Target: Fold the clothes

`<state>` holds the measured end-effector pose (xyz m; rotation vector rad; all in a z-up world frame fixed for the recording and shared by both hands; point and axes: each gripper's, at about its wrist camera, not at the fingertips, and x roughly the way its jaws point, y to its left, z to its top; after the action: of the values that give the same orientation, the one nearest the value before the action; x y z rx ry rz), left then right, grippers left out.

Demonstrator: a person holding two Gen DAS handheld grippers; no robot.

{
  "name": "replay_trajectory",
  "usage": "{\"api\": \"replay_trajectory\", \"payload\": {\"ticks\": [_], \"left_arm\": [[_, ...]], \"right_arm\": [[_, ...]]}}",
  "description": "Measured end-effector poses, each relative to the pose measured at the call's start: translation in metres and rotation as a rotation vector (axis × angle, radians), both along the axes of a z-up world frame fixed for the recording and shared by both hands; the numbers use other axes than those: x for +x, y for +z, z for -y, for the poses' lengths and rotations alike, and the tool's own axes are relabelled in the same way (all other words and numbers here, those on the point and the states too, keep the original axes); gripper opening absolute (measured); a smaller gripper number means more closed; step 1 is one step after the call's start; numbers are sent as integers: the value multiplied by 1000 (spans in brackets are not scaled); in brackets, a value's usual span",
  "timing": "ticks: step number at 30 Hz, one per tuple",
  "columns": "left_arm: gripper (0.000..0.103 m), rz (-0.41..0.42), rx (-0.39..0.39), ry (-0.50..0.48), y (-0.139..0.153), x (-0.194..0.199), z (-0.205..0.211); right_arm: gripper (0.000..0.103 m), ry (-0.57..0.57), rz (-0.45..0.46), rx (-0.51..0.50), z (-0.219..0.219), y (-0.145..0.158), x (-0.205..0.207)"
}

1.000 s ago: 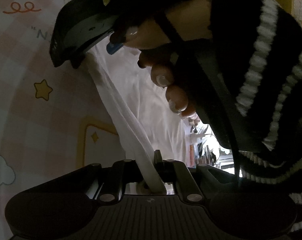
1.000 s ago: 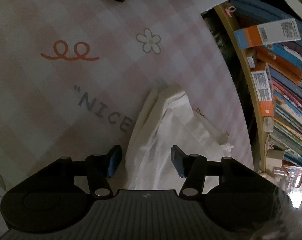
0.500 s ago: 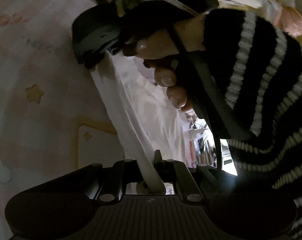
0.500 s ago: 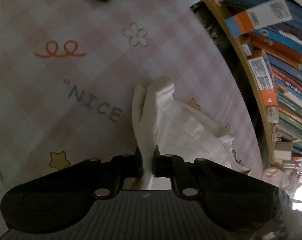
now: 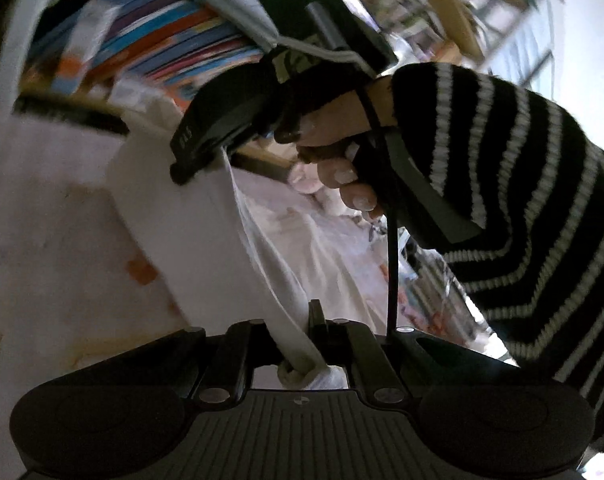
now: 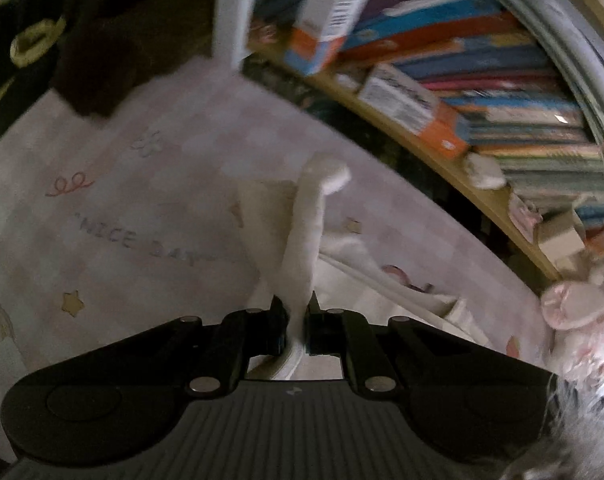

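Note:
A white garment (image 5: 206,232) hangs stretched between my two grippers above a pink checked mat (image 6: 114,200). My left gripper (image 5: 302,344) is shut on one edge of the cloth. My right gripper (image 6: 296,320) is shut on another edge, which rises as a white band (image 6: 305,232) in front of it. The right gripper also shows in the left wrist view (image 5: 230,120), held by a hand in a black striped sleeve, with the cloth running down from it. The rest of the garment (image 6: 381,280) trails on the mat.
A low wooden shelf of books (image 6: 481,92) runs along the mat's far right side. A dark garment pile (image 6: 82,40) lies at the mat's far edge. A pink plush toy (image 6: 573,316) sits at the right. A white post (image 6: 230,12) stands by the shelf.
The right gripper closed on the white garment. Both grippers have lifted and tilted up, raising the cloth off the mat; the bookshelf has come into both views.

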<state>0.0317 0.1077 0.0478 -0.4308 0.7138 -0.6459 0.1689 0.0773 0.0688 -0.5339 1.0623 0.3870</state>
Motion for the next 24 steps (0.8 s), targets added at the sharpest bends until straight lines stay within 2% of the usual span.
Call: {"api": "replay_trajectory", "payload": {"ticks": [5, 9, 11, 16, 20, 22, 23, 24], "left_arm": [[7, 42, 79, -21, 1, -7, 73], [8, 14, 140, -20, 3, -15, 142], [8, -18, 185, -17, -7, -10, 178], [12, -112, 318, 13, -44, -4, 254], [15, -144, 474, 49, -68, -6, 289], [29, -131, 513, 79, -69, -12, 298], [33, -121, 526, 95, -68, -16, 301], [42, -110, 540, 111, -67, -21, 304]], "right_arm": [[8, 10, 35, 102, 83, 15, 5], [8, 26, 64, 161, 162, 16, 13], [8, 13, 55, 204, 205, 11, 18], [8, -85, -50, 338, 294, -38, 35], [12, -182, -124, 446, 331, -82, 42], [16, -236, -140, 506, 343, -90, 44], [19, -257, -143, 538, 348, -92, 45], [21, -275, -139, 565, 352, -92, 45]]}}
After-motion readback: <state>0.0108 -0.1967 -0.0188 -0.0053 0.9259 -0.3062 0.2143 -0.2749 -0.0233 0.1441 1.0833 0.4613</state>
